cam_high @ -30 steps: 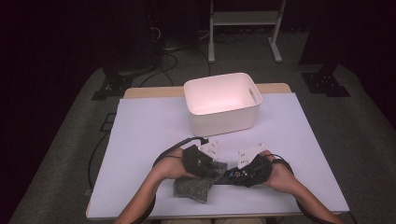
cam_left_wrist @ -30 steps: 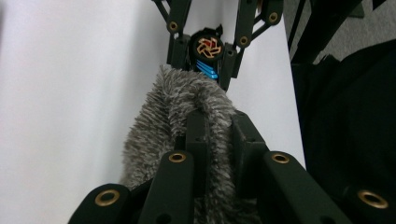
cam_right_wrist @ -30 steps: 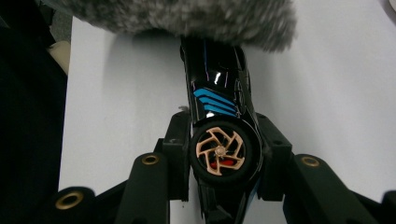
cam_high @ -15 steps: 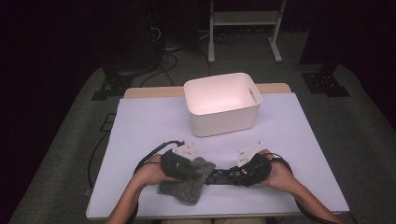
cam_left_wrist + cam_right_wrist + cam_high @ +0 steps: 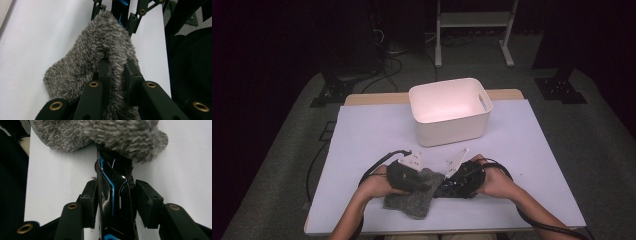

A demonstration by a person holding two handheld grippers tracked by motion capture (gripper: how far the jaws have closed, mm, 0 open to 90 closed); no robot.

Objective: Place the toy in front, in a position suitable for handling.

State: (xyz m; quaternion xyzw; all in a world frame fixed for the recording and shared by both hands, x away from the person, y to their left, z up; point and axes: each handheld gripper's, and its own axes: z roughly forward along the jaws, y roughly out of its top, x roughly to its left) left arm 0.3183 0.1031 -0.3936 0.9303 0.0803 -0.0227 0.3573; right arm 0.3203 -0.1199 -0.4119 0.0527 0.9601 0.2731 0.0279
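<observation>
The worktop (image 5: 362, 135) is covered in a pale lilac-white sheet, with a wooden edge showing along its far side. Toward the far middle of it stands an empty white plastic bin (image 5: 451, 111) with a cut-out handle in its right wall, well apart from the hands.

Near the front edge, between the person's two hands, lies a grey fluffy cloth pouch (image 5: 413, 197), its shaggy pile spread flat on the sheet at the near end and bunched up toward the grippers. The left gripper (image 5: 117, 71) is clenched on a fold of this pouch: in the left gripper view the two black jaws pinch the fuzzy rim between them, the rest of the fabric trailing away to the left on the worktop. In the high view the left hand (image 5: 379, 182) sits just beside the pouch.

The right gripper (image 5: 114, 195) grasps a glossy black device with blue lines (image 5: 112, 182), held upright between its jaws; the far end of that device disappears under the mouth of the pouch. The right hand (image 5: 497, 182) lies on the worktop just right of the pouch, a black cable looping behind it.
</observation>
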